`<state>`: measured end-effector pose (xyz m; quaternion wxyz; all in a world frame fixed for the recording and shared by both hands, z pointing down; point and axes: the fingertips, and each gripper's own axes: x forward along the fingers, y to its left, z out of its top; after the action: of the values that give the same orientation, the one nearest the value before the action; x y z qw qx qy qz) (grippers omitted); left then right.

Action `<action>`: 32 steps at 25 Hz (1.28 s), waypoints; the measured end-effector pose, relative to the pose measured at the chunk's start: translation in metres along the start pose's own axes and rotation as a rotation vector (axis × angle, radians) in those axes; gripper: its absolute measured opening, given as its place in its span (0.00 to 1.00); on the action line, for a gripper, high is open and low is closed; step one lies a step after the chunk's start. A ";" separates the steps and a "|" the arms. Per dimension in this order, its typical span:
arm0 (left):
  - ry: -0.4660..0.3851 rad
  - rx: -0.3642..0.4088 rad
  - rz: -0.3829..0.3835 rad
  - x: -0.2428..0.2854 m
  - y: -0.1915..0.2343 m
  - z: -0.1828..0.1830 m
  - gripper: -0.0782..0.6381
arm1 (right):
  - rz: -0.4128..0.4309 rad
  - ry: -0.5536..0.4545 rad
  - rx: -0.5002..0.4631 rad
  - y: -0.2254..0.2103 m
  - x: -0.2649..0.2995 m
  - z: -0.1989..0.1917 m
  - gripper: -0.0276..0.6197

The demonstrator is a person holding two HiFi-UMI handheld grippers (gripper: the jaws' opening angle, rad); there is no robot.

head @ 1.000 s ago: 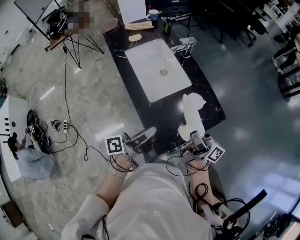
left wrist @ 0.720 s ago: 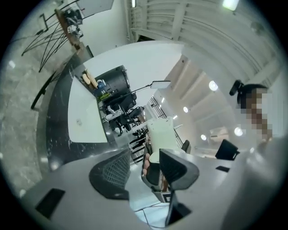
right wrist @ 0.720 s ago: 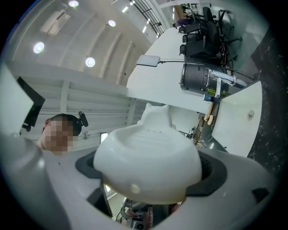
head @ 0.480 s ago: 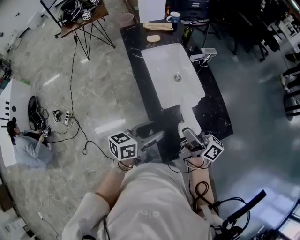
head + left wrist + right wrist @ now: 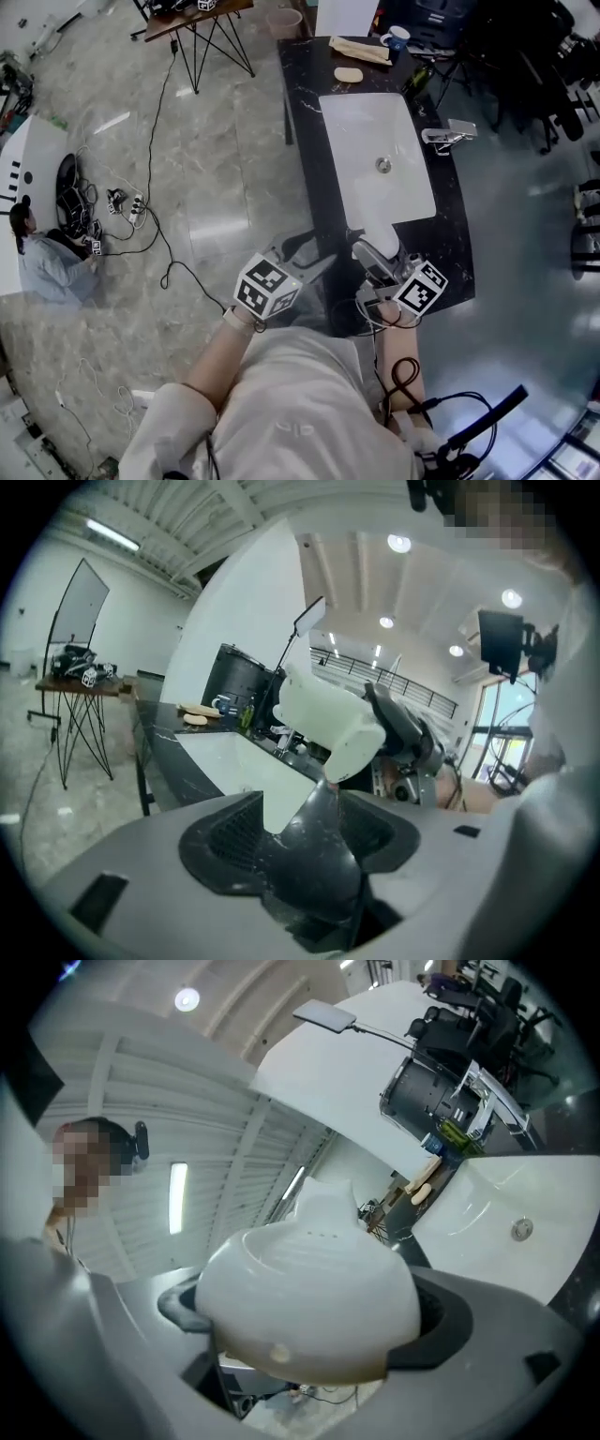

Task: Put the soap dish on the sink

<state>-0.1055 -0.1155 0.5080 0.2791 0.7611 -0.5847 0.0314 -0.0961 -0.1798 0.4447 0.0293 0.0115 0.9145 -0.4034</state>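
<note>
One long black counter (image 5: 307, 131), with a white sink (image 5: 375, 141) sunk into its middle and spanning most of the width between the long edges. At the right edge, a faucet (image 5: 448, 136); toward the far edge, a cloth (image 5: 361, 50), a mug (image 5: 397, 39) and a bar of soap (image 5: 348, 74).

Right gripper (image 5: 371, 255): clamped on the white soap dish (image 5: 377, 240), carried in the air over the near edge of the counter, just short of the sink's near rim. In the right gripper view, soap dish (image 5: 309, 1288) filling the whole gap between the jaws; which side faces up not readable with certainty.

Left gripper (image 5: 305, 260): jaws pressed together on nothing, hovering off the near left corner of the counter.

Step in hand, as judged: carry and set-down, not yet done.

1. Advance along the counter toward the sink; choose a flat strip of rim or counter beside the basin.
2. Level the dish before lowering.
3. Lower until the base rests fully; avoid overhang into the basin.
4. Clear the faucet on any approach from the right edge.
5. Open the jaws only after contact, then withdraw straight back.
6. Park the left gripper clear of the path.
</note>
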 end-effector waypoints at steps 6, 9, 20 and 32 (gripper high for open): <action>0.089 0.218 0.172 0.011 0.045 -0.024 0.44 | -0.120 0.138 -0.066 -0.041 0.034 -0.032 0.82; 0.091 0.210 0.171 0.019 0.056 -0.029 0.43 | -0.186 0.208 -0.088 -0.064 0.044 -0.048 0.82; 0.116 0.099 0.124 0.044 0.089 -0.052 0.43 | -0.379 0.428 -0.200 -0.129 0.071 -0.090 0.82; 0.155 0.011 0.129 0.065 0.126 -0.089 0.43 | -0.515 0.592 -0.392 -0.173 0.086 -0.122 0.82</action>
<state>-0.1746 -0.1515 0.6565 0.3164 0.7189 -0.6088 0.1112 -0.1949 -0.2068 0.6488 -0.3339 -0.1076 0.9157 -0.1959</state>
